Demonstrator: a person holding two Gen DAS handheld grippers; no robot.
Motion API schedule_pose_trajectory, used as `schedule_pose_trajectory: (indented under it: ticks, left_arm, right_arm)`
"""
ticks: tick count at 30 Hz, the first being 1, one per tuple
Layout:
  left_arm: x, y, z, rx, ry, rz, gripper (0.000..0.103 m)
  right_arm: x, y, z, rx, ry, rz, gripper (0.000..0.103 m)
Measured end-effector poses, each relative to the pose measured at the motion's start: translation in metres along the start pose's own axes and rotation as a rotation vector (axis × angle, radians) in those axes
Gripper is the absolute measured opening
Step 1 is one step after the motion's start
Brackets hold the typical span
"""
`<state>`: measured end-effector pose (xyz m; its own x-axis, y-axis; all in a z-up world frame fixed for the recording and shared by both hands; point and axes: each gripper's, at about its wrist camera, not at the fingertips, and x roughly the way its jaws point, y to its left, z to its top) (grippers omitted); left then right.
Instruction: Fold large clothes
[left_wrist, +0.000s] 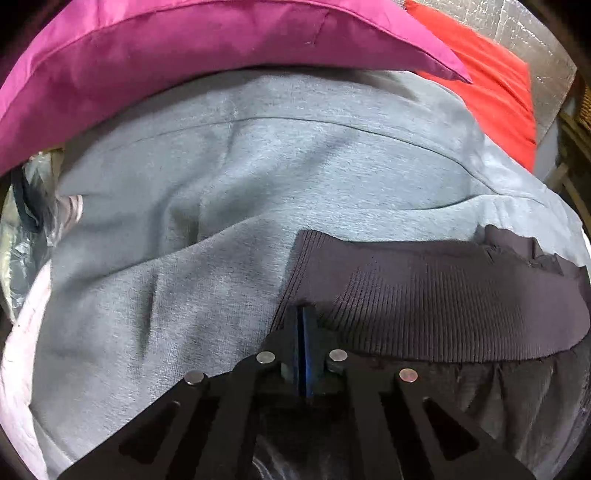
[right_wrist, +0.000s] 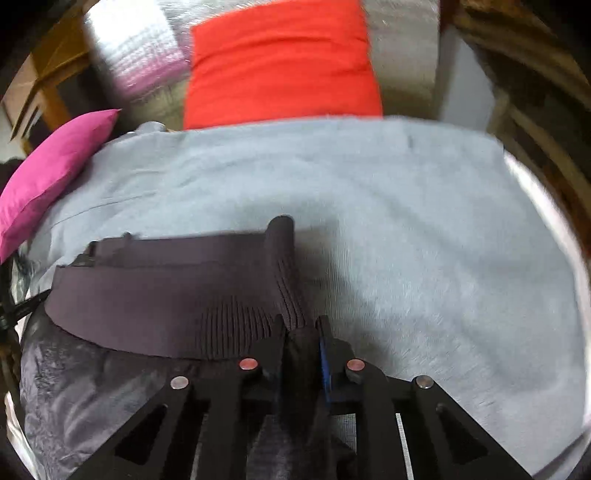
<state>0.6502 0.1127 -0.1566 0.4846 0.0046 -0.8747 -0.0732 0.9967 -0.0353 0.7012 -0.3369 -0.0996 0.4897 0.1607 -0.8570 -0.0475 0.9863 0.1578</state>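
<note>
Ribbed waistband (left_wrist: 424, 291) lies on the spread garment (left_wrist: 221, 206); two cushions (right_wrist: 280, 62) behind it, one left, one right.

Both wrist views steep downward, close over grey garment (left_wrist: 229, 192); share dark ribbed band (right_wrist: 155, 295); right view blurred.

Magenta cushion (left_wrist: 155, 62), red cushion (right_wrist: 282, 62), silvery quilted backing (right_wrist: 133, 48), wooden frame (right_wrist: 48, 74) at edges.

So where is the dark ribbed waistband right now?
In both wrist views the ribbed waistband lies low in frame on the grey garment, right gripper pinching one end.
</note>
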Motion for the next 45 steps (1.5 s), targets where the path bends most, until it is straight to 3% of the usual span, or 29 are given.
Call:
schedule_pose_trajectory:
  ticks: [5,9,10,11,12,13,15,17,18,19,20,21,22,24,26,28,29,30,31,32,33,34,35,36,40,42,43,44,45]
  left_arm:
    - [0.001,-0.002,-0.003,0.011,-0.007,0.021,0.005]
    - [-0.019,-0.019,-0.006,0.075,-0.055,0.01,0.01]
    - [-0.025,-0.022,-0.006,0.084,-0.065,0.006,0.025]
    - [-0.035,-0.025,-0.007,0.097,-0.088,0.002,0.05]
    - [-0.046,-0.027,-0.009,0.109,-0.124,-0.001,0.063]
    - [-0.054,-0.026,-0.012,0.117,-0.155,0.002,0.079]
    - [-0.062,-0.028,-0.017,0.151,-0.195,0.011,0.081]
    - [-0.05,-0.027,-0.015,0.166,-0.123,0.006,0.081]
    - [-0.042,-0.029,-0.018,0.173,-0.086,0.002,0.08]
    - [-0.04,-0.029,-0.021,0.184,-0.092,0.002,0.073]
    - [-0.037,-0.03,-0.025,0.195,-0.091,0.002,0.036]
    - [-0.03,-0.028,-0.024,0.184,-0.055,0.027,0.018]
    - [-0.027,-0.025,-0.023,0.159,-0.049,0.04,0.001]
    - [-0.017,-0.013,-0.022,0.114,-0.036,0.093,0.001]
    - [-0.001,0.004,-0.024,0.046,0.004,0.214,0.0]
    - [-0.004,0.017,-0.024,-0.019,0.013,0.146,0.0]
    - [-0.017,0.019,-0.023,-0.031,-0.019,0.117,0.0]
    - [-0.032,0.02,-0.024,-0.036,-0.068,0.081,0.0]
    - [-0.047,0.02,-0.026,-0.028,-0.109,0.048,0.01]
    - [-0.06,0.019,-0.028,-0.009,-0.132,0.021,0.045]
    - [-0.073,0.017,-0.031,0.019,-0.145,-0.004,0.068]
    - [-0.084,0.017,-0.036,0.04,-0.167,-0.008,0.089]
    - [-0.102,0.018,-0.046,0.075,-0.227,-0.009,0.089]
    - [-0.113,0.02,-0.052,0.101,-0.237,-0.018,0.089]
    - [-0.108,0.026,-0.076,0.142,-0.149,-0.064,0.089]
    - [-0.098,0.025,-0.089,0.163,-0.118,-0.058,0.082]
    - [-0.089,0.022,-0.095,0.174,-0.084,-0.063,0.045]
    - [-0.081,0.015,-0.097,0.177,-0.054,-0.048,0.026]
    - [-0.079,0.012,-0.099,0.178,-0.06,-0.021,0.022]
  right_arm:
    - [0.002,-0.012,-0.005,0.082,-0.017,0.032,0.016]
    - [0.003,-0.009,-0.004,0.099,-0.009,0.055,0.023]
    - [0.001,-0.007,-0.003,0.101,-0.007,0.077,0.034]
    - [-0.003,-0.007,-0.005,0.104,-0.006,0.087,0.043]
    - [-0.009,-0.007,-0.005,0.111,-0.013,0.096,0.072]
    - [-0.018,-0.007,-0.006,0.11,-0.035,0.093,0.083]
    - [-0.031,-0.006,-0.006,0.095,-0.075,0.095,0.083]
    - [-0.033,-0.006,-0.005,0.088,-0.068,0.104,0.083]
    - [-0.027,-0.004,-0.005,0.087,-0.037,0.112,0.083]
    - [-0.021,-0.001,-0.006,0.078,0.0,0.125,0.082]
    - [-0.016,0.003,-0.008,0.061,0.02,0.128,0.081]
    - [-0.014,0.009,-0.011,0.029,0.021,0.121,0.059]
    - [-0.013,0.015,-0.013,-0.008,0.025,0.111,0.022]
    - [-0.01,0.013,-0.013,-0.01,0.027,0.068,0.017]
    - [-0.005,-0.002,-0.011,0.054,0.027,0.058,0.017]
    - [-0.001,-0.014,-0.015,0.114,0.027,0.101,0.019]
    - [-0.002,-0.014,-0.017,0.116,0.018,0.107,0.021]
    - [-0.006,-0.014,-0.02,0.122,0.002,0.119,0.029]
    - [-0.01,-0.013,-0.023,0.132,-0.004,0.14,0.05]
    - [-0.014,-0.012,-0.023,0.139,0.001,0.169,0.068]
    - [-0.023,-0.011,-0.024,0.14,-0.005,0.196,0.085]
    - [-0.034,-0.012,-0.024,0.134,-0.03,0.201,0.085]
    - [-0.042,-0.015,-0.025,0.128,-0.05,0.192,0.085]
    - [-0.054,-0.021,-0.027,0.139,-0.067,0.185,0.085]
    - [-0.08,-0.033,-0.041,0.142,-0.064,0.191,0.084]
    - [-0.079,-0.026,-0.051,0.09,-0.032,0.179,0.082]
    - [-0.077,-0.023,-0.055,0.075,-0.019,0.178,0.067]
    - [-0.074,-0.018,-0.058,0.059,0.0,0.168,0.048]
    - [-0.066,-0.012,-0.061,0.038,0.038,0.148,0.014]
